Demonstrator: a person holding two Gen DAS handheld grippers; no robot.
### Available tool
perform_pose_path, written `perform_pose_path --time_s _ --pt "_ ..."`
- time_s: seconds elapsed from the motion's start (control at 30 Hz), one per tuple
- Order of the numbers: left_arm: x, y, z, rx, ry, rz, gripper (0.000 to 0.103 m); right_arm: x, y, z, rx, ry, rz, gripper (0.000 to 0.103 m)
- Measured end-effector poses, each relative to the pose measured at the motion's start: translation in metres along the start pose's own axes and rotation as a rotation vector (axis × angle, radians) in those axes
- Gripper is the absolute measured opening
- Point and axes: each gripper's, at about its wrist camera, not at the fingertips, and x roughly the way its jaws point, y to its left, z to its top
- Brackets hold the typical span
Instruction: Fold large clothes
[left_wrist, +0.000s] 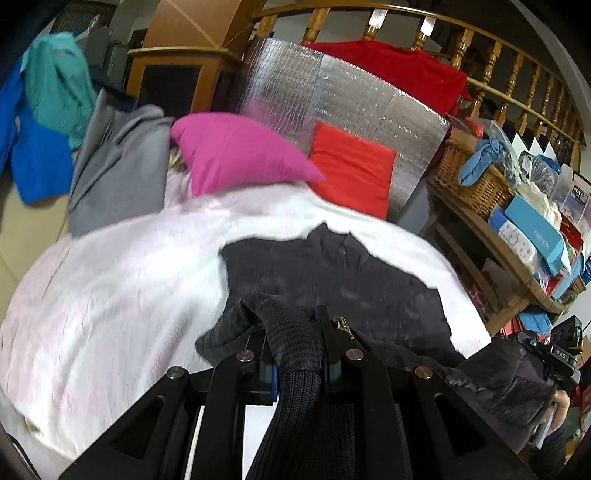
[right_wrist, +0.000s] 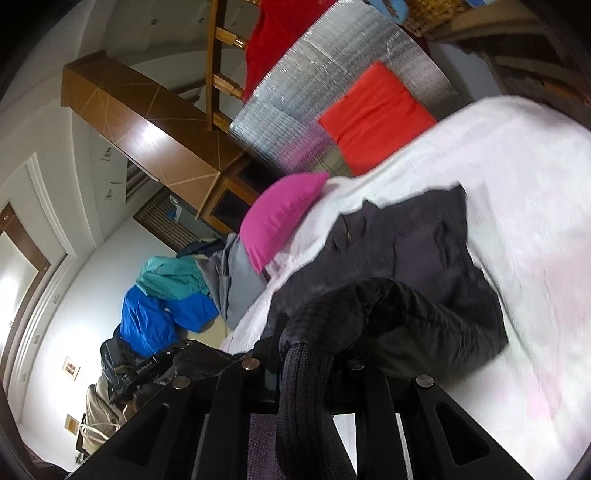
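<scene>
Left gripper: clamped on ribbed cuff of dark jacket;
Right gripper: clamped on other ribbed cuff;
Jacket: spread on white bedcover, below pink pillow

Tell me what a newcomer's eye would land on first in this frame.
First, the dark jacket sprawled on the white bedspread, its ribbed edges clamped in the left gripper and the right gripper. Next come the magenta pillow and the red cushion at the head of the bed, propped against a silver foil panel.
</scene>
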Motion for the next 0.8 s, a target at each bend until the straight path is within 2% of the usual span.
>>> perform_pose_path --time_s 0.17,0.33,0.57,0.8 --pt "0.027 -0.004 0.036 0.003 -0.027 -0.003 0.018 0.019 0.001 0.04 -0.006 -0.044 -0.011 0.015" --pt "0.059 -0.002 0.067 -0.002 -0.033 0.028 0.017 0.048 -0.005 0.083 0.009 -0.073 -0.046 0.015" --pt "0.125 0.012 0.096 -0.036 0.013 0.085 0.017 0.103 -0.027 0.131 0.038 -0.072 -0.12 0.015" --pt "0.184 0.025 0.109 -0.05 0.077 0.114 0.017 0.154 -0.057 0.157 0.061 -0.043 -0.193 0.014"
